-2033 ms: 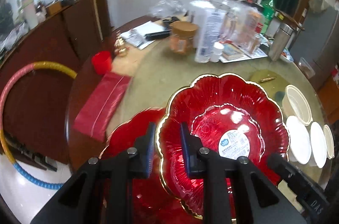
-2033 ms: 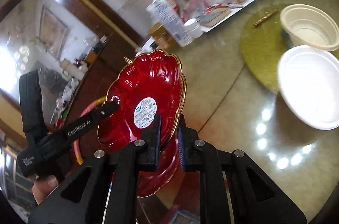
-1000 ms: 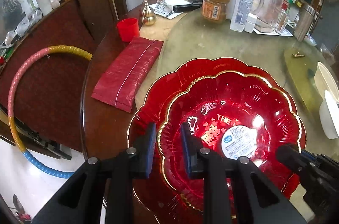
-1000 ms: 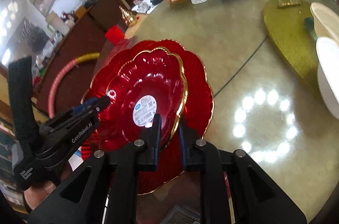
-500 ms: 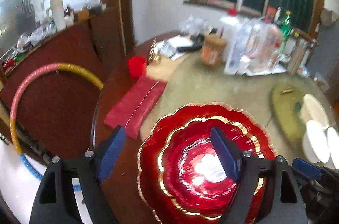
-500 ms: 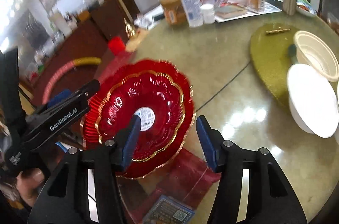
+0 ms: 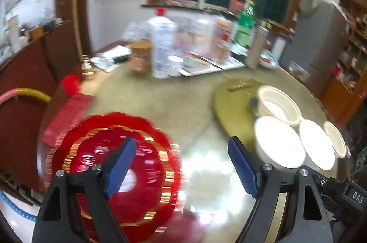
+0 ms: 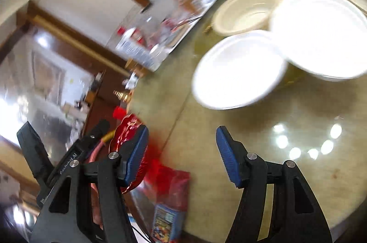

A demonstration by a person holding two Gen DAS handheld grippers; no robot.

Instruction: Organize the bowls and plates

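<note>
- Both grippers are empty, fingers spread wide: the left gripper [image 7: 181, 165] hangs over the table's near edge, the right gripper [image 8: 182, 151] over bare tabletop [image 8: 298, 119] nearer the white dishes.
- The red plates [image 7: 110, 171] lie nested, smaller inside larger, at the near left, partly over the table's edge as far as the blur lets me judge. A careless brush from the left gripper's fingers [image 7: 119, 165] could tip the stack off.
- The white bowls [image 7: 278, 146] sit close together at the right, rims touching or overlapping. Closing on one rim risks catching its neighbour and dragging it along.
- They look light and thin; a hard pinch could buckle a rim, and a loose one could let it slip.
- The cream bowl [image 8: 245, 11] stands on the round gold mat [image 7: 231, 103]; pushing it could slide the mat.
- Far off, bottles and jars [image 7: 162, 47] crowd the table; a wide swing could topple them.
</note>
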